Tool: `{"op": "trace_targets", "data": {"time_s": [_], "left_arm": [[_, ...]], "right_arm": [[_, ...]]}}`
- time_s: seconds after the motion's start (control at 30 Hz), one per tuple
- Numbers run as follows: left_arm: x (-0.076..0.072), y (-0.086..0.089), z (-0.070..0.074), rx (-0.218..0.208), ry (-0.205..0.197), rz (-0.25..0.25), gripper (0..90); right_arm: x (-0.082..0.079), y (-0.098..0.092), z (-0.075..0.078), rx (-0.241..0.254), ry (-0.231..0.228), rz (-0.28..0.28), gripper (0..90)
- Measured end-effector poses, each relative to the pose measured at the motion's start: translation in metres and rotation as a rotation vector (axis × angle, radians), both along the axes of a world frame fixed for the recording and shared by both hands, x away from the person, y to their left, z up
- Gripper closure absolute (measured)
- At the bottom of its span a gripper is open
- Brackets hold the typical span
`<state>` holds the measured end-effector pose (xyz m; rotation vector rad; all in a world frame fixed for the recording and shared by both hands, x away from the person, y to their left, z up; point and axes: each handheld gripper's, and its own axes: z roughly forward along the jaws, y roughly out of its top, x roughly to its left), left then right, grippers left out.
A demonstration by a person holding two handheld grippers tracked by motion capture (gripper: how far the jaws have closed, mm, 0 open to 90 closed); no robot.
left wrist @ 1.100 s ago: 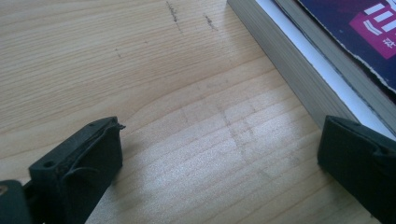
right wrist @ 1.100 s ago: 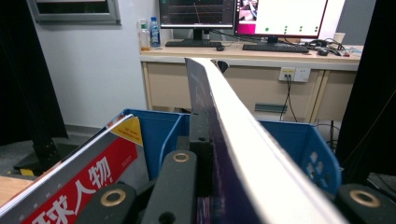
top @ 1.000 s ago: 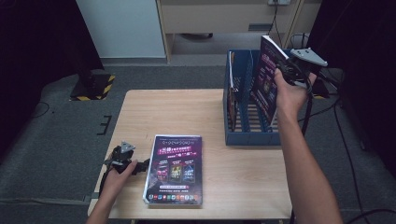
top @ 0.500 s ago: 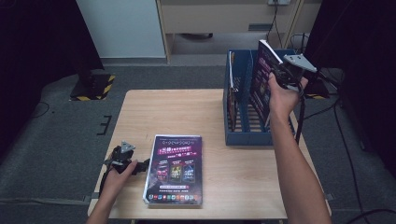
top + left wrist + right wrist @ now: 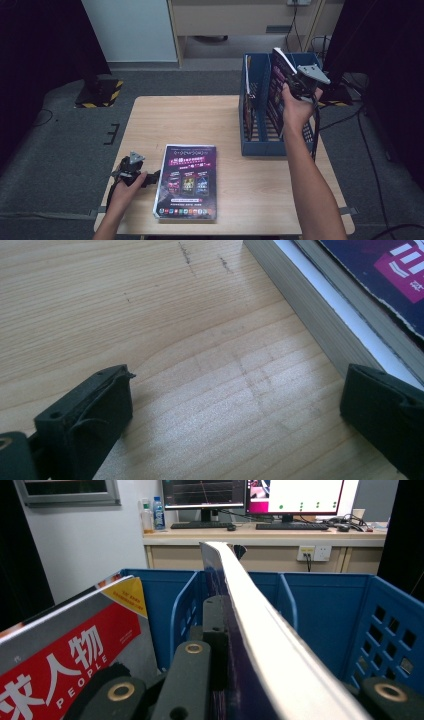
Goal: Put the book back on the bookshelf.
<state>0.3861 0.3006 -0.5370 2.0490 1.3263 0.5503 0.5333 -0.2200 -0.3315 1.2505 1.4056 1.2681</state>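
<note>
Right gripper (image 5: pixel 295 85) clamped on purple magazine (image 5: pixel 278 82) above blue rack (image 5: pixel 260 145), far-right tabletop corner; left gripper (image 5: pixel 150 177) open, near-left edge.

jaws apart over wooden table (image 5: pixel 165 340), magazine stack (image 5: pixel 320 300) beside.

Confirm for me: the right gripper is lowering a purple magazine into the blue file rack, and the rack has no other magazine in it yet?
Not quite. The right gripper does hold the purple magazine over the blue file rack, but the rack isn't empty: the right gripper view shows a red-covered magazine already standing in a compartment.
</note>
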Motion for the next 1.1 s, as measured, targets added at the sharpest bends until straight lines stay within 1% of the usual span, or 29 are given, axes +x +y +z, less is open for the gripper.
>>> {"op": "trace_targets", "data": {"time_s": [0.2,0.27,0.47,0.57,0.67,1.0,1.1], "left_arm": [[0.000,0.000,0.000,0.000,0.000,0.001,0.0],[0.000,0.000,0.000,0.001,0.000,0.000,0.0],[0.000,0.000,0.000,0.000,0.000,0.001,0.0],[0.000,0.000,0.000,0.000,0.000,0.001,0.0],[0.000,0.000,0.000,0.000,0.000,0.001,0.0],[0.000,0.000,0.000,-0.001,0.001,0.000,0.0],[0.000,0.000,0.000,-0.001,0.001,0.000,0.0]], "right_arm": [[0.001,0.003,-0.009,-0.008,0.005,-0.003,82.6],[0.001,0.004,-0.010,-0.003,0.005,-0.005,82.6],[0.004,0.006,-0.012,-0.018,0.002,-0.009,82.6],[0.005,0.008,-0.015,-0.025,0.008,-0.015,82.5],[0.005,0.009,-0.018,-0.025,0.004,-0.014,82.5],[0.006,0.012,-0.035,-0.017,0.025,-0.004,82.5],[0.004,0.013,-0.039,0.000,0.020,0.002,82.5]]}}
